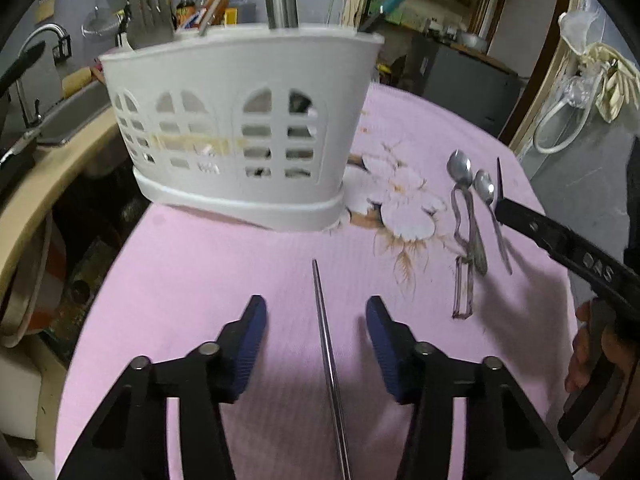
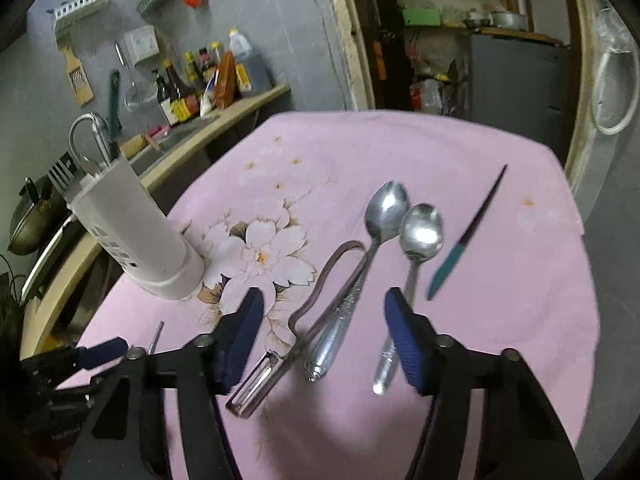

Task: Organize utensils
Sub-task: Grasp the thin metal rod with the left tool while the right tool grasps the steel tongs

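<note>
I saw the surface (image 2: pixel 500 320) spread with a pink flowered cloth, and on it the white slotted utensil holder (image 1: pixel 240 120) stood upright near the far left edge, already carrying a few tall items whose tops showed above its rim. My left gripper (image 1: pixel 316 344) hovered low over the cloth with its jaws wide apart, and a thin metal chopstick (image 1: pixel 326 344) lay flat between them, touching neither pad. My right gripper (image 2: pixel 324 332) also had its jaws spread open and held nothing; below it lay a peeler (image 2: pixel 304 320) and, just beside it, the larger spoon (image 2: pixel 360 256) with a patterned handle. The smaller spoon (image 2: pixel 416 264) lay close on the right, its handle passing under the right pad. A teal-handled knife (image 2: pixel 468 232) rested apart, farther right, its tip pointing away from me.
</note>
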`<act>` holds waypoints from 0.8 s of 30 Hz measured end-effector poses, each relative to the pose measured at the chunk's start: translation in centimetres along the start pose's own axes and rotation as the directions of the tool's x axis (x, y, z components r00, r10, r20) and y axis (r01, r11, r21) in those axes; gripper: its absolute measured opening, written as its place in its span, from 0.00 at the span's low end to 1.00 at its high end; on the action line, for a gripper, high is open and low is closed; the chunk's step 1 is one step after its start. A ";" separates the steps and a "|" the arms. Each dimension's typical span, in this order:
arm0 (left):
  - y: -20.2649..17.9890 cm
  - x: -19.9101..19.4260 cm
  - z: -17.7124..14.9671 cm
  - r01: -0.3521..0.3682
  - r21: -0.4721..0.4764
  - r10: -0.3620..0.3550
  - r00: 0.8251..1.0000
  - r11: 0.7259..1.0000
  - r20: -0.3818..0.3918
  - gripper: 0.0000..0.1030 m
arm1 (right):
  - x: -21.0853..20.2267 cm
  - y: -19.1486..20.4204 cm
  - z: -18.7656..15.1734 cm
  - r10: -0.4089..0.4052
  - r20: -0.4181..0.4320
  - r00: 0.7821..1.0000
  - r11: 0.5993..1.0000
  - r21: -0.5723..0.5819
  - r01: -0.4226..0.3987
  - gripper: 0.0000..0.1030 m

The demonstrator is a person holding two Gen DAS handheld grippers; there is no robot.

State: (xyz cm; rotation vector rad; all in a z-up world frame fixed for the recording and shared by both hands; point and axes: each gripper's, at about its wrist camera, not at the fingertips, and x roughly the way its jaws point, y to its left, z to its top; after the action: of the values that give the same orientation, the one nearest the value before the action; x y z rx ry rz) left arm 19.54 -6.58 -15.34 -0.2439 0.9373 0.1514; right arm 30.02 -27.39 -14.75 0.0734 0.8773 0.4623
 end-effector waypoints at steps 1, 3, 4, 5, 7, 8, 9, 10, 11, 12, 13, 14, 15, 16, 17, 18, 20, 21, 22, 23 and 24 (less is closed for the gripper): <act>-0.1 0.3 -0.2 0.002 -0.002 -0.002 1.000 1.000 -0.012 0.38 | 0.6 0.1 0.1 0.002 -0.012 1.000 1.000 0.000 -0.002 0.45; -0.2 0.8 -0.4 0.009 -0.008 -0.009 1.000 1.000 -0.029 0.33 | 1.6 0.3 0.2 0.009 -0.037 0.999 1.000 0.000 -0.009 0.38; -0.3 0.9 -0.5 0.004 -0.007 -0.004 1.000 1.000 -0.025 0.32 | 2.2 0.4 0.2 0.013 -0.050 0.999 1.000 0.001 -0.013 0.34; -0.4 0.9 -0.6 0.004 -0.004 -0.004 1.000 1.000 -0.021 0.31 | 2.6 0.5 0.3 0.016 -0.062 0.998 1.000 0.002 -0.016 0.33; -0.5 1.0 -0.5 -0.003 0.000 0.002 1.000 1.000 -0.019 0.27 | 3.3 0.6 0.3 0.015 -0.084 0.996 1.000 0.000 -0.015 0.32; -0.5 1.0 -0.6 -0.010 0.001 0.010 1.000 1.000 -0.017 0.26 | 3.5 0.7 0.4 0.006 -0.079 0.997 1.000 -0.006 -0.007 0.32; -0.4 1.0 -0.6 -0.015 0.001 0.015 1.000 1.000 -0.016 0.24 | 3.7 0.9 0.5 0.005 -0.083 0.997 1.000 -0.009 -0.005 0.32; -0.4 1.0 -0.7 -0.022 0.001 0.022 1.000 1.000 -0.014 0.21 | 3.9 1.1 0.7 -0.001 -0.087 0.996 1.000 -0.014 0.000 0.32; -0.3 1.0 -0.6 -0.025 0.000 0.025 1.000 1.000 -0.013 0.20 | 4.1 1.3 0.9 -0.014 -0.092 0.996 1.000 -0.022 0.012 0.32; -0.3 1.1 -0.6 -0.026 -0.001 0.026 1.000 1.000 -0.012 0.19 | 4.3 1.4 1.1 -0.022 -0.095 0.995 0.999 -0.028 0.019 0.32; -0.3 1.1 -0.6 -0.027 0.000 0.027 1.000 1.000 -0.012 0.19 | 4.5 1.4 1.3 -0.025 -0.100 0.995 0.999 -0.034 0.022 0.32; -0.3 1.1 -0.6 -0.029 0.003 0.029 1.000 1.000 -0.013 0.19 | 4.7 1.6 1.6 -0.024 -0.106 0.994 0.999 -0.037 0.020 0.32; -0.4 1.2 -0.6 -0.036 0.014 0.036 0.999 0.999 -0.013 0.19 | 5.0 1.8 1.8 -0.018 -0.119 0.993 0.999 -0.037 0.014 0.32; -0.6 1.2 -0.6 -0.043 0.022 0.043 0.999 0.999 -0.014 0.19 | 5.4 1.9 2.0 -0.026 -0.125 0.992 0.999 -0.045 0.020 0.32; -0.6 1.3 -0.4 -0.046 0.027 0.046 0.999 0.999 -0.015 0.19 | 5.6 2.2 2.2 -0.033 -0.122 0.992 0.998 -0.058 0.026 0.32; -0.7 1.4 -0.4 -0.049 0.029 0.050 0.999 0.998 -0.017 0.19 | 5.7 2.2 2.3 -0.038 -0.124 0.992 0.997 -0.067 0.030 0.32; -0.7 1.5 -0.3 -0.057 0.030 0.057 0.998 0.998 -0.019 0.16 | 5.9 2.7 2.5 -0.054 -0.132 0.990 0.996 -0.081 0.044 0.32; -0.7 1.5 -0.2 -0.063 0.033 0.064 0.998 0.997 -0.021 0.14 | 6.0 2.8 2.6 -0.065 -0.136 0.989 0.994 -0.091 0.053 0.33; -0.7 1.4 -0.2 -0.063 0.035 0.064 0.998 0.997 -0.025 0.13 | 6.2 3.2 2.8 -0.085 -0.143 0.986 0.991 -0.111 0.070 0.33; -0.7 1.5 -0.1 -0.065 0.038 0.066 0.997 0.997 -0.029 0.12 | 6.4 3.7 2.9 -0.112 -0.151 0.982 0.986 -0.136 0.091 0.33; -0.8 1.5 0.0 -0.067 0.041 0.068 0.997 0.997 -0.032 0.09 | 6.6 4.1 3.0 -0.134 -0.157 0.979 0.981 -0.158 0.109 0.33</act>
State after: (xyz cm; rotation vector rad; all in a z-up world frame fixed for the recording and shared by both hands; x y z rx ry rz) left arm 20.60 -7.28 -16.46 -0.1781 0.9815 0.1908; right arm 34.45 -20.59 -16.57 -0.1578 1.0026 0.4217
